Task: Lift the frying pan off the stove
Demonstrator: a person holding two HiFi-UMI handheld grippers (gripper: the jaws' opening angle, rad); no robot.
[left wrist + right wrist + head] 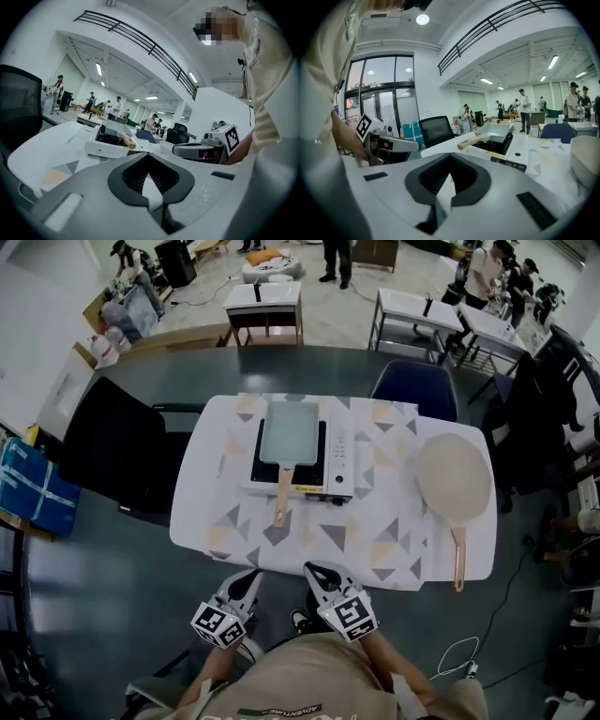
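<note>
Pan sits on the stove in the middle of the surface, handle toward the near edge. Left tool and right tool hover short of that edge, both closed and empty; one should open, clamp the handle squarely, then lift level.

Head camera high above, facing steeply down on the table, each gripper camera close behind its own jaws, facing nearly level, stove well ahead of both jaws, shared by all three views.
</note>
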